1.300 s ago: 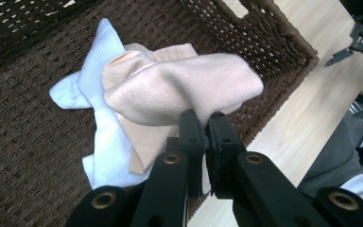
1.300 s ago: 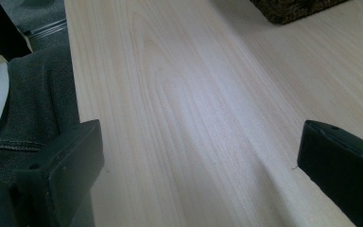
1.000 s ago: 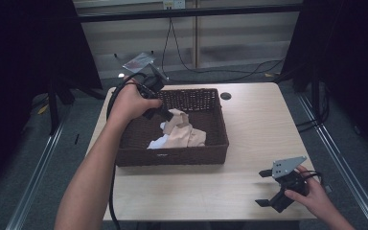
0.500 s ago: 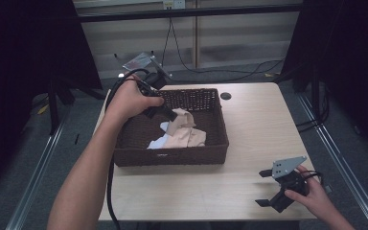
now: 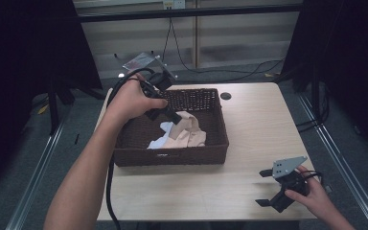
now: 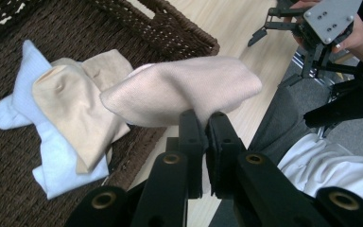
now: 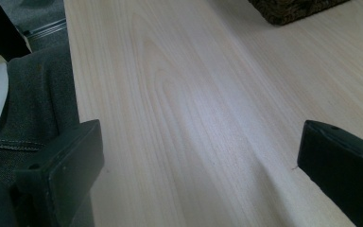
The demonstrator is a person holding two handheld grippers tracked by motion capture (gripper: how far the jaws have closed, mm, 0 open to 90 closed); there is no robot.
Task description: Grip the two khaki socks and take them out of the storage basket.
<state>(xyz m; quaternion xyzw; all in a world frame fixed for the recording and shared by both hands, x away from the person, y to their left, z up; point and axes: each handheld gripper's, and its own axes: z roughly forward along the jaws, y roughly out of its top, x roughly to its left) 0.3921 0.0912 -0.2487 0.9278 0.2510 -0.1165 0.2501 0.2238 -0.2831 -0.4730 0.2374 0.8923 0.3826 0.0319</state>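
Observation:
A dark wicker basket (image 5: 172, 155) stands on the pale wooden table (image 5: 249, 129). My left gripper (image 5: 175, 117) is over it, shut on a pinkish-beige sock (image 6: 189, 92) that hangs lifted above the basket floor. Below it lie a tan sock (image 6: 71, 109) and a light blue sock (image 6: 21, 111), also seen in the high view as a pile (image 5: 179, 136). My right gripper (image 5: 268, 187) rests near the table's front right corner, jaws wide apart with only bare table (image 7: 194, 109) between them.
The basket's corner (image 7: 288, 9) shows at the top of the right gripper view. A black cable (image 5: 110, 182) trails from the left gripper down past the table's front. A dark round hole (image 5: 226, 96) sits behind the basket. The person's lap is at the table's near edge.
My left hand has risen and drawn back toward the basket's far left corner, lifting the pinkish-beige sock off the pile. The right hand has stayed put.

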